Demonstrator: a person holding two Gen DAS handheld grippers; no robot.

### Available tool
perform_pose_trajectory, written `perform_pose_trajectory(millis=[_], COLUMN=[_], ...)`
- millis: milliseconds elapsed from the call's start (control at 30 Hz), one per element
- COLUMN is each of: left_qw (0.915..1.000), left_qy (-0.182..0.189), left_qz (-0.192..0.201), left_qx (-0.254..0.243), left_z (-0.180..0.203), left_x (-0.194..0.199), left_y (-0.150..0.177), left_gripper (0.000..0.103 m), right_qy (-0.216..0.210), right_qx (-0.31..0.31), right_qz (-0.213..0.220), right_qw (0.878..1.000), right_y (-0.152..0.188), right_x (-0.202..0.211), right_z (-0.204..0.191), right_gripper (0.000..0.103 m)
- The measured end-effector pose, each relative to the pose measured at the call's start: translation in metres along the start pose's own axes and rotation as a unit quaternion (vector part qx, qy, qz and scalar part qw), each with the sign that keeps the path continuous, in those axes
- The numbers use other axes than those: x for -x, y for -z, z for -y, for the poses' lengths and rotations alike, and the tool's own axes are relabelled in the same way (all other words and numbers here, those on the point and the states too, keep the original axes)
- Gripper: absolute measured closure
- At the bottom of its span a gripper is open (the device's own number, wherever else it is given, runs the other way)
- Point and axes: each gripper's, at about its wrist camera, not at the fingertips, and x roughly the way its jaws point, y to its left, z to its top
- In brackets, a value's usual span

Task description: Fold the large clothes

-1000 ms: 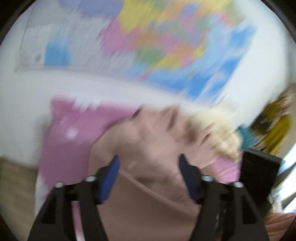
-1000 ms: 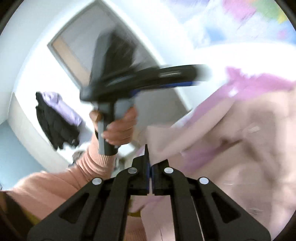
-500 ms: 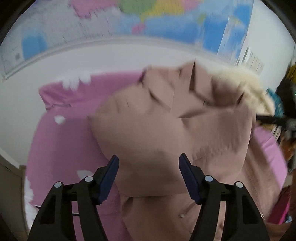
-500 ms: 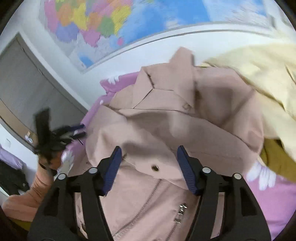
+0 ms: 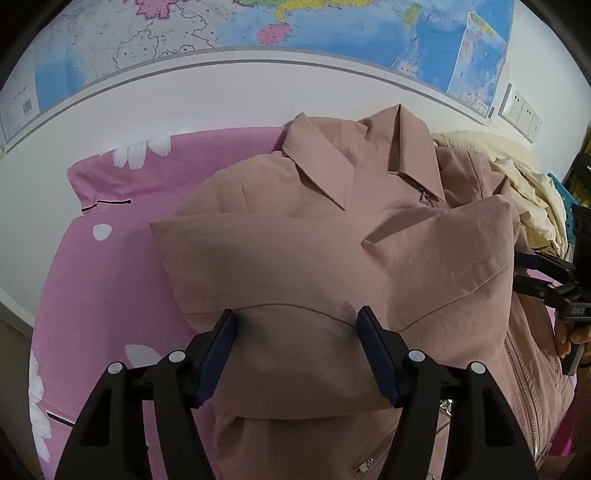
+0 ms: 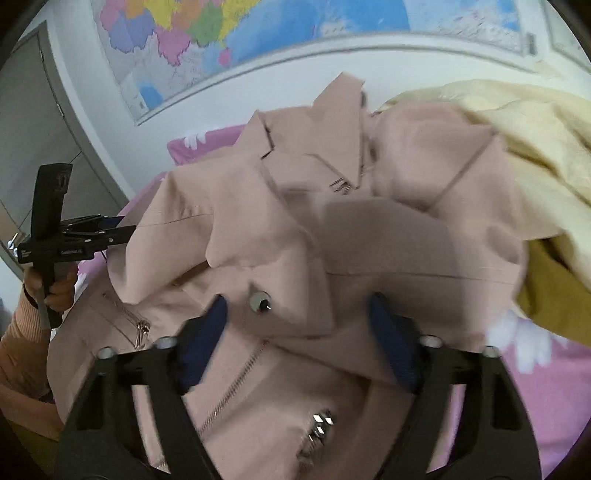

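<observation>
Dusty-pink jacket (image 5: 295,251) lies centre frame on a pink floral bedsheet (image 5: 110,266), collar toward the wall, both sleeves folded in across the chest. Left gripper (image 5: 297,350) hovers over the lower edge of the folded sleeves, jaws parted wide, pads clear of the cloth. Right gripper (image 6: 299,332) sits low centre in its own view, above the zip front and a snap button; jaws have just been closing but stand apart, nothing pinched. A cream garment (image 6: 517,140) is heaped at the upper right, touching the jacket's shoulder. Wall map (image 5: 258,33) spans the top; its print is too small to read. White lettering on the left gripper's side bar is illegible.
</observation>
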Motion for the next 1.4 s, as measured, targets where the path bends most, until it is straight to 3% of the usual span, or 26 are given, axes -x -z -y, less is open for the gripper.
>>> perform_pose_trajectory(millis=[33,67,100,167,267,400,467,600,667,833,933,1033,1133,1267,1333,1400], left_qw=[1.0000,1.0000,1.0000,1.0000,1.0000,0.9997,0.9997,0.9984,0.9968,0.9934,0.9911,0.9920,0.9913,0.9925,0.9931,0.9940], left_qy=[-0.001,-0.002,-0.003,0.000,-0.003,-0.016,-0.018,-0.054,-0.077,-0.109,-0.122,-0.119,-0.124,-0.115,-0.107,-0.097], left_qz=[0.000,0.001,0.001,0.003,0.007,0.020,0.019,0.014,0.011,0.022,0.048,0.037,0.021,0.027,0.036,0.038], left_qx=[-0.001,-0.001,0.000,0.003,0.004,0.000,0.002,-0.010,-0.020,-0.026,-0.020,-0.022,-0.038,-0.031,-0.029,-0.034], left_z=[0.001,0.001,0.000,-0.001,-0.004,-0.003,-0.003,0.001,0.003,0.003,0.005,0.008,0.014,0.014,0.014,0.016], left_x=[-0.001,-0.001,-0.001,0.000,0.001,0.001,-0.002,-0.014,-0.021,-0.021,-0.013,-0.023,-0.036,-0.029,-0.020,-0.015], left_y=[0.001,0.001,0.001,0.001,0.000,-0.004,-0.005,-0.005,-0.003,-0.003,-0.010,-0.015,-0.011,-0.008,-0.008,-0.006], left_gripper=[0.038,0.038,0.038,0.038,0.038,0.038,0.038,0.038,0.035,0.034,0.035,0.035,0.033,0.030,0.029,0.028], right_qy=[-0.011,-0.026,-0.040,-0.078,-0.099,-0.069,-0.046,-0.007,0.013,0.020,0.058,0.100,0.141,0.129,0.111,0.090], right_qx=[-0.001,-0.005,-0.011,-0.023,-0.041,-0.062,-0.072,-0.074,-0.066,-0.069,-0.055,-0.034,-0.026,-0.045,-0.019,0.013], right_qz=[-0.011,-0.023,-0.016,-0.003,0.029,0.035,0.014,-0.040,-0.047,0.007,0.051,0.021,-0.013,0.051,0.081,0.082], right_qw=[1.000,0.999,0.999,0.997,0.994,0.995,0.996,0.996,0.997,0.997,0.995,0.994,0.990,0.989,0.990,0.992], right_y=[-0.002,-0.004,-0.006,-0.009,-0.024,-0.051,-0.055,-0.048,-0.041,-0.042,-0.053,-0.053,-0.045,-0.036,-0.029,-0.023], right_x=[-0.007,-0.011,-0.006,0.012,0.054,0.092,0.089,0.052,0.038,0.048,0.063,0.042,0.020,0.049,0.064,0.064], right_z=[0.001,0.002,0.004,0.010,0.024,0.053,0.064,0.074,0.074,0.078,0.075,0.074,0.077,0.067,0.047,0.026], right_gripper=[0.069,0.099,0.100,0.100,0.100,0.100,0.100,0.099,0.099,0.100,0.100,0.100,0.087,0.065,0.065,0.065])
